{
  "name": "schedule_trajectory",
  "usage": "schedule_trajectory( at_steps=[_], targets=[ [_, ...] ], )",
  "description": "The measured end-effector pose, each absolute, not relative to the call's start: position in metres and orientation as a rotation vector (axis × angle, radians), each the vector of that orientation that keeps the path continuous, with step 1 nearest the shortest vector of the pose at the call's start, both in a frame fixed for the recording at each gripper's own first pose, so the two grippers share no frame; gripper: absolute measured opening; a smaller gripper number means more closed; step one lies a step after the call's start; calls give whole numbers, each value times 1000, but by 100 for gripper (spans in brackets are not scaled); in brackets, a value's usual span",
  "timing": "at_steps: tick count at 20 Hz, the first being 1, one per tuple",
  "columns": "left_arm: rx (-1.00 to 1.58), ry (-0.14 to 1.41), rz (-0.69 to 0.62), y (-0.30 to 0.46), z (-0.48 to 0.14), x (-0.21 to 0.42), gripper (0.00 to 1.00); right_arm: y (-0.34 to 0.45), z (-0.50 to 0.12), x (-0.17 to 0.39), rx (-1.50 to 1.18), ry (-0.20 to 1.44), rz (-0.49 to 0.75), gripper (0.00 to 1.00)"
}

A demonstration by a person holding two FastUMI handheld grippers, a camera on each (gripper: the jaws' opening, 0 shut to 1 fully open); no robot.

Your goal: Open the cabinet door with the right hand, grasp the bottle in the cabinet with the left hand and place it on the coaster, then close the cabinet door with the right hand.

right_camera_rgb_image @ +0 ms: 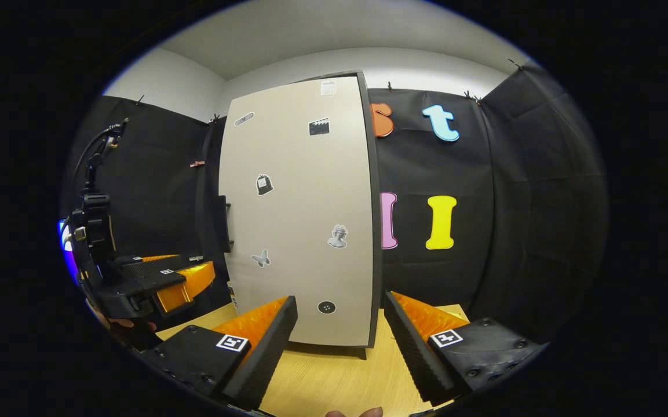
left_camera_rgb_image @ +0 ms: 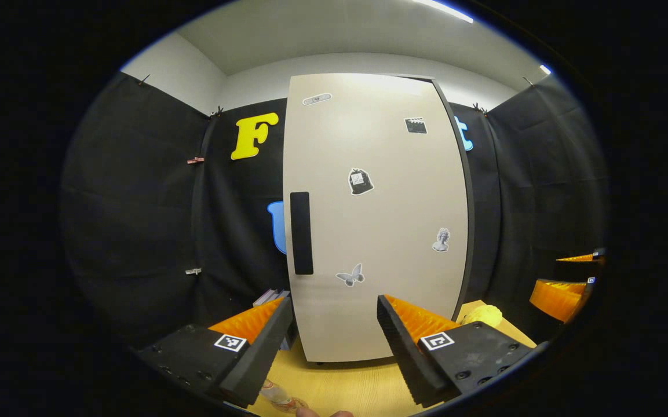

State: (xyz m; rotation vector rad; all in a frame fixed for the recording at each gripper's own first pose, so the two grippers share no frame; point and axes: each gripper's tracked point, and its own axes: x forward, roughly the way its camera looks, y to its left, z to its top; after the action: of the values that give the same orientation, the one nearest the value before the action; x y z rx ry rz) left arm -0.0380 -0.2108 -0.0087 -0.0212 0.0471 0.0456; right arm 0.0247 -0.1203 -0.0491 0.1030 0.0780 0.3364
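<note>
- Ahead of your right gripper, jaws wide and empty, stands the shut door.
- Its upright handle lies left, nearer your left gripper, also wide.

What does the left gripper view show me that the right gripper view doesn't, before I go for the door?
Left gripper view: a yellow object on the wooden table, right of the cabinet door, and the right gripper at the far right. Right gripper view: a round dark sticker low on the door, and the left gripper at the left. Both: the door closed, its black handle, the table.
</note>
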Motion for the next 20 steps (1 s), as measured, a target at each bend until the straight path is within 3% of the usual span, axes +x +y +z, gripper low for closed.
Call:
schedule_trajectory(
  at_steps=[20],
  targets=[
    [20, 40, 51, -218, -14, -29, 93, -124, -51, 27, 95, 90, 333, 98]
  ],
)
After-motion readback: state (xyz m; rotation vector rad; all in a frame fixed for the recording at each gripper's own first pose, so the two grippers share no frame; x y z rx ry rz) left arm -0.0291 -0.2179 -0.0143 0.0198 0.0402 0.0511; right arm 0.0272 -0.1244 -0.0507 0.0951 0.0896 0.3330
